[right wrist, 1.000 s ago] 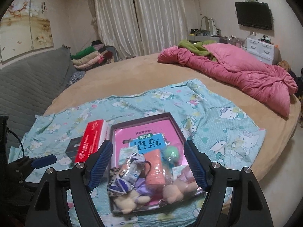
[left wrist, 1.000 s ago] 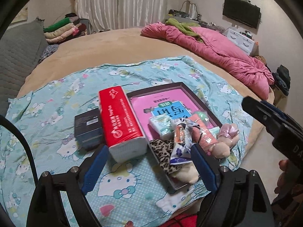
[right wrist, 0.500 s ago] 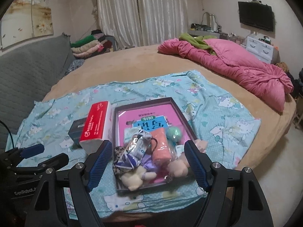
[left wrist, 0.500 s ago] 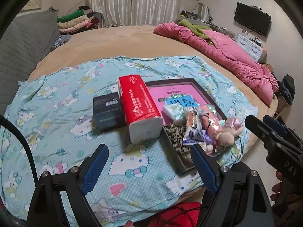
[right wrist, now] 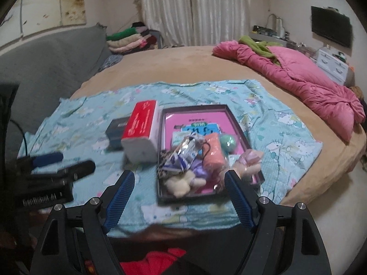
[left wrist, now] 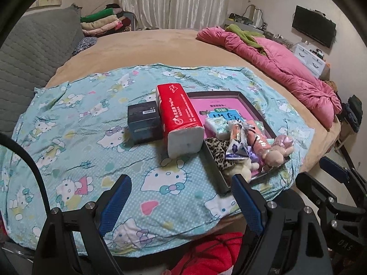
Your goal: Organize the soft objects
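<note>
Hovering short of the bed (left wrist: 160, 45) | both hand-held grippers (left wrist: 181, 202) (right wrist: 179, 198) held spread, nothing pinched | plushies kept piled in tray (left wrist: 216, 178), probably so they're grabbable

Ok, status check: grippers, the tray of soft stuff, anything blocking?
Left gripper open, empty. Right gripper open, empty. Soft toys piled in tray, untouched. Red tissue pack sits against tray's left edge.
</note>
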The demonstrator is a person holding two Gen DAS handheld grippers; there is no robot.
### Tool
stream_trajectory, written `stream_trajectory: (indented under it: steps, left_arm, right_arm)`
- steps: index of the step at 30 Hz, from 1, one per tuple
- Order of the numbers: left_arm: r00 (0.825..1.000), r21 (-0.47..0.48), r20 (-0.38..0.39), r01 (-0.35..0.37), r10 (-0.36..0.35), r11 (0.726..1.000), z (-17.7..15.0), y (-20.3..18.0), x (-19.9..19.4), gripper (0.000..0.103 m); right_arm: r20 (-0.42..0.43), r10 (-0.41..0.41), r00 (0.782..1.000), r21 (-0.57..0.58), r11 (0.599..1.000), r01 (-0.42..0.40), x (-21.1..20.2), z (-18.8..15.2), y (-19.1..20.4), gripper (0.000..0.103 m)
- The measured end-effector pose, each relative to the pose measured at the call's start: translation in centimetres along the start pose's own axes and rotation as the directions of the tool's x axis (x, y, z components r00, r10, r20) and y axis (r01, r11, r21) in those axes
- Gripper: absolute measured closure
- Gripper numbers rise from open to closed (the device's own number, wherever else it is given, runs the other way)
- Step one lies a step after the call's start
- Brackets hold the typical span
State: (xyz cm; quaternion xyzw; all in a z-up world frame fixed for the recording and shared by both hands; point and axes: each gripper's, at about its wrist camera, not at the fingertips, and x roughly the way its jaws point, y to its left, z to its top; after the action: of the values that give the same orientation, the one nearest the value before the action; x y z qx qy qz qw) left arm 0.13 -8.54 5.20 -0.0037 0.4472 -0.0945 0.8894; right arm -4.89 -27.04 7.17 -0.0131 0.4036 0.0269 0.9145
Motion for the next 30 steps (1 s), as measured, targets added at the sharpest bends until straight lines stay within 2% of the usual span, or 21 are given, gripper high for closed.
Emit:
stream_trajectory:
  steps: [4,15,30]
  left_arm:
    - [1.0,0.01,-0.014,-0.015,0.015,1.0,-0.6,-0.3,-0.6,0.015]
    - [0.998,0.025,-0.043,-0.041,0.042,0.999,-1.9,-0.9,-1.3,0.015]
    - [0.997,0.034,-0.053,-0.054,0.056,0.998,-1.8,-1.0,-1.4,0.015]
  right_arm:
    - [-0.029,0.012,1.0,0.008,1.0,-0.012,0.2,-0.5,-0.1,0.021]
    - [-0.022,0.061,0.998,-0.021,0.998,-0.061,-0.2,-0.5,0.7,0.021]
    - [-0.033,0.058,0.998,0.002,0.998,-0.058,0.0,-0.7,0.1,0.021]
